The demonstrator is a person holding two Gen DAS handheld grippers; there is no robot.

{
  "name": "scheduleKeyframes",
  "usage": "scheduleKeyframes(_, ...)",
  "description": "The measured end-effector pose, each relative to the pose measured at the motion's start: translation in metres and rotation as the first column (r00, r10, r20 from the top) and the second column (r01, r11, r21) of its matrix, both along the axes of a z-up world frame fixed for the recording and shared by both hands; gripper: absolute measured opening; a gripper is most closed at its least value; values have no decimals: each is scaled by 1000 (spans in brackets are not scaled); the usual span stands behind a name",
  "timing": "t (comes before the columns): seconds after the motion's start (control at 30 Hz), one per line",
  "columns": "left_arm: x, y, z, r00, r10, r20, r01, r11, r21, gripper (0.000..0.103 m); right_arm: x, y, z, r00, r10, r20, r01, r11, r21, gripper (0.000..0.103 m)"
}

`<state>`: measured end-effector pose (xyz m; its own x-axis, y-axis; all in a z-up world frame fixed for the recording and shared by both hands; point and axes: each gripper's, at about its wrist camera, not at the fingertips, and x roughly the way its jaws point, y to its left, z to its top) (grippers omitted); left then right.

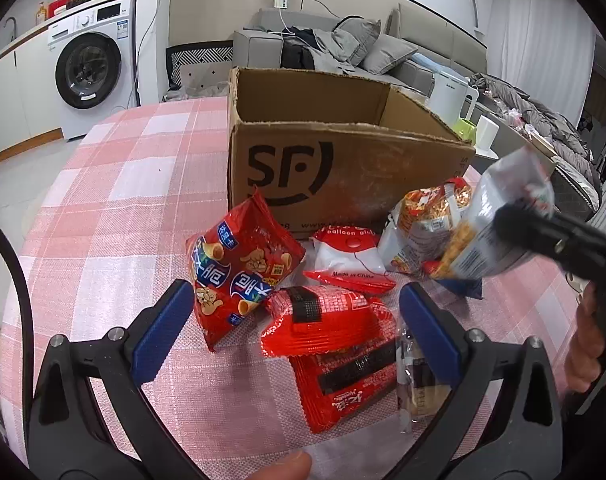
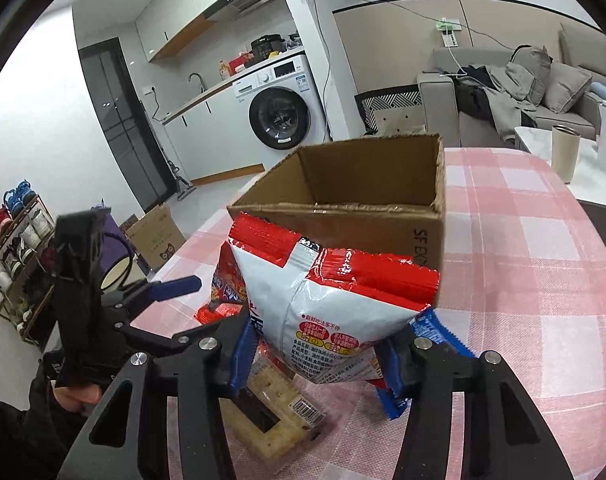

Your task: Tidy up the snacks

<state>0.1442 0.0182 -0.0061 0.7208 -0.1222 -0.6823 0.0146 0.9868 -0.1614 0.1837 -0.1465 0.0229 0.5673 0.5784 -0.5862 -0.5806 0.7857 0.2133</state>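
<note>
The right gripper [image 2: 317, 360] is clamped on a white and red bag [image 2: 327, 304], its blue pads [image 2: 241, 360] pressing the bag's lower end. The bag hangs clear of the checked table [image 2: 523, 280], upright, just in front of the open box [image 2: 363, 200]. The left gripper [image 1: 295, 320] tilts down with jaws spread wide and nothing between them, over red packets [image 1: 327, 320] lying on the cloth before the box. A thumb [image 1: 283, 466] shows at the bottom edge
</note>
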Motion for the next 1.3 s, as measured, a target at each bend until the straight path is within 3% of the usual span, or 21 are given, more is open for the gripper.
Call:
scheduleKeyframes(0.27,6,0,-5,1000,-9,-10,9,1000,-15,99,2,-8,7,1000,-23,0,23,1000,7,52)
scheduleKeyframes(0.6,11,-7,-14,997,-70,-40,69,997,-17,60,2,-3,5,1000,-23,-8,22,1000,-4,52)
scheduleKeyframes(0.87,13,-5,-21,996,-72,-49,70,997,-42,42,1,-3,5,999,-31,-13,31,1000,0,52)
scheduleKeyframes(1.3,3,-5,-4,994,-113,6,113,993,-40,42,3,-3,5,999,-31,-12,31,1000,0,52)
